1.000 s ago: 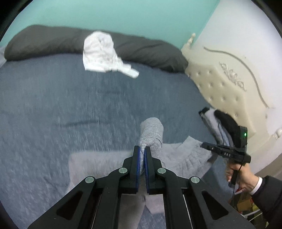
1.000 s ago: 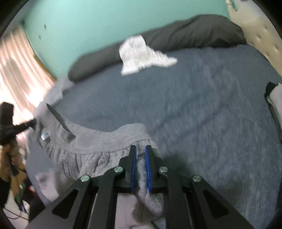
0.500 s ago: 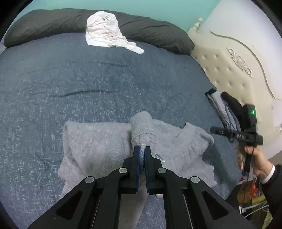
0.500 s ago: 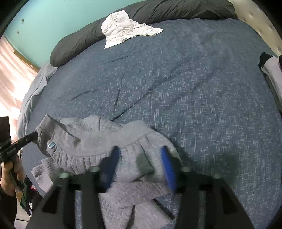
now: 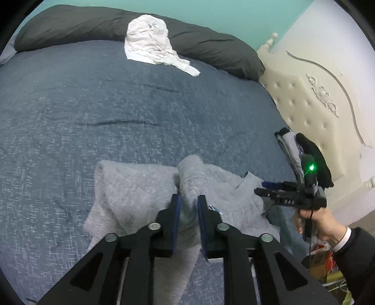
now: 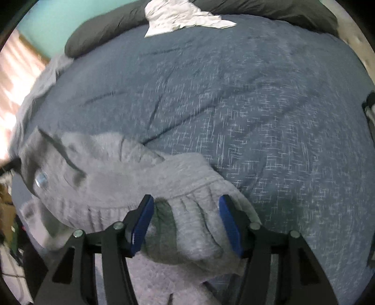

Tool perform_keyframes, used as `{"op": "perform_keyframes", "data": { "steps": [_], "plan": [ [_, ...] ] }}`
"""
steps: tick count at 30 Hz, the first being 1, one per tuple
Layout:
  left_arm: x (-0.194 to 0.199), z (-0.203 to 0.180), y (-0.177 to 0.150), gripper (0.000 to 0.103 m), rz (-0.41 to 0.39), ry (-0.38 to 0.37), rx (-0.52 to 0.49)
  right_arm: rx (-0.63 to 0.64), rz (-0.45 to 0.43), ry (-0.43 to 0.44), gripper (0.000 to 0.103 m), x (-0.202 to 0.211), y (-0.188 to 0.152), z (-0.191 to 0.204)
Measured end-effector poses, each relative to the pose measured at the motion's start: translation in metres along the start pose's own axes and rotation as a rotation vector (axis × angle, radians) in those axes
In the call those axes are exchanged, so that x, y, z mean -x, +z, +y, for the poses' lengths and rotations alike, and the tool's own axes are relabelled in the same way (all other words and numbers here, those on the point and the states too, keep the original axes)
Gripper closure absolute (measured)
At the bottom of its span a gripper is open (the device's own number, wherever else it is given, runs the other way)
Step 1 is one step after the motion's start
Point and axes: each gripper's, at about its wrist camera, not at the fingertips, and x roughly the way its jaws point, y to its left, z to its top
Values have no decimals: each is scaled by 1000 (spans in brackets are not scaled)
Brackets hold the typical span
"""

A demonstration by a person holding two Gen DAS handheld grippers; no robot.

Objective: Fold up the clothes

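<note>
A wide bed with a blue-grey flecked cover [image 5: 98, 112] carries a crumpled light grey knitted garment [image 5: 140, 187] near its front edge. The left claw [image 5: 188, 206], fingers slightly parted, brackets a raised fold of it. The right claw [image 6: 185, 218] is spread wide around the ribbed hem.

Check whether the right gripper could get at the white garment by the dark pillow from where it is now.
Probably yes: bare blue bedspread lies between the open right gripper and the white garment. But it lies far across the bed, and grey garment sits between the jaws.
</note>
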Motion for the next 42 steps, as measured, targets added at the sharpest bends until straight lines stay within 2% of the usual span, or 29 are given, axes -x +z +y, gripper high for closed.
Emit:
{"op": "perform_keyframes", "data": {
  "steps": [1, 3, 4, 7, 10, 17, 22, 25, 28, 32, 37, 42],
  "plan": [
    [1, 3, 2, 78, -2, 4, 5, 11, 0, -3, 46, -3, -1, 1],
    [0, 7, 6, 77, -4, 3, 17, 19, 0, 5, 57, -6, -3, 0],
    [-2, 9, 9, 77, -3, 0, 25, 19, 1, 8, 67, -8, -4, -2],
    [-14, 11, 16, 69, 24, -18, 43, 20, 3, 15, 81, -12, -9, -6],
    [-23, 12, 18, 66, 41, -45, 62, 25, -20, 16, 89, -6, -15, -9],
    [-46, 15, 24, 65, 82, -108, 106, 48, -170, 19, 93, 35, -21, -9],
    [-61, 18, 29, 66, 111, -152, 138, 49, -278, 55, 94, 65, -27, -11],
    [-61, 13, 29, 82, 107, -147, 117, 65, -308, 63, 94, 76, -31, -8],
    [-57, 5, 29, 90, 91, -128, 77, 57, -325, 67, 94, 84, -30, -9],
    [-31, -2, 37, 96, 27, -112, 31, 37, -357, 75, 94, 91, -29, -14],
    [11, -18, 58, 97, -60, -98, -30, 17, -423, 100, 94, 117, -24, -14],
    [55, -25, 80, 98, -159, -102, -32, 15, -509, 137, 94, 155, -10, -5]
  ]
}}
